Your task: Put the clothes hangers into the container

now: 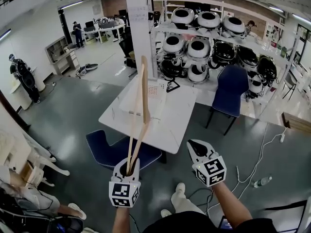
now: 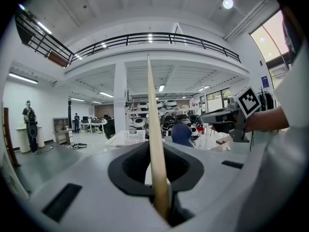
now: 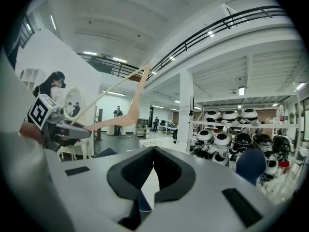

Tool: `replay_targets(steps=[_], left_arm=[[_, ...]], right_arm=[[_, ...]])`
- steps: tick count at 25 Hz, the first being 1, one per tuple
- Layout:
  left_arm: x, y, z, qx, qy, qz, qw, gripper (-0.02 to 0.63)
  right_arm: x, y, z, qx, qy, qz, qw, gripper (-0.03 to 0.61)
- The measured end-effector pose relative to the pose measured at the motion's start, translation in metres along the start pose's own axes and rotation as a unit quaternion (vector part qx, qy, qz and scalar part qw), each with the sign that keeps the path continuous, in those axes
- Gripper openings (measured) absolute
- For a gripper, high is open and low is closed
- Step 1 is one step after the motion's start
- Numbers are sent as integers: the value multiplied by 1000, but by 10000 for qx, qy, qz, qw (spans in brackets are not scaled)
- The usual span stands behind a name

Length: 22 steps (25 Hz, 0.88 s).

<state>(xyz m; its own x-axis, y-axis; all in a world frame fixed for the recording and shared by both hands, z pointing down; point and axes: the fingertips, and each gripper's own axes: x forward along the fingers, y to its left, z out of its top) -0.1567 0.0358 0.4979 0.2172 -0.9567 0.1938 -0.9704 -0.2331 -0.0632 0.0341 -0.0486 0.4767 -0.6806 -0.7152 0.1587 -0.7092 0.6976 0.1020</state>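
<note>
A pale wooden clothes hanger [image 1: 141, 110] stands nearly upright with my left gripper [image 1: 131, 165] shut on its lower end, held in the air in front of the white table [image 1: 175, 123]. In the left gripper view the hanger [image 2: 155, 153] rises straight out from between the jaws. The white perforated basket [image 1: 156, 88] sits on the table's far side, beyond the hanger. My right gripper [image 1: 192, 144] hovers to the right at about the same height, shut with nothing in it. The right gripper view shows the hanger [image 3: 120, 122] and the left gripper [image 3: 72, 130] off to its left.
A blue stool [image 1: 114, 149] sits under the table's near edge and a blue chair [image 1: 231, 89] to its right. Behind are a white pillar [image 1: 138, 28] and shelves of round white and black helmets [image 1: 199, 47]. A cable and bottle [image 1: 262, 181] lie on the floor.
</note>
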Motion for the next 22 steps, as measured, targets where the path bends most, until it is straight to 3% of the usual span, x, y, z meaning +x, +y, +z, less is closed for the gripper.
replay_targets(steps=[22], left_arm=[[121,39,19,-23,141,160,9998,53]], right_arm=[[99,-88,9,61,-3,96,9999,20]])
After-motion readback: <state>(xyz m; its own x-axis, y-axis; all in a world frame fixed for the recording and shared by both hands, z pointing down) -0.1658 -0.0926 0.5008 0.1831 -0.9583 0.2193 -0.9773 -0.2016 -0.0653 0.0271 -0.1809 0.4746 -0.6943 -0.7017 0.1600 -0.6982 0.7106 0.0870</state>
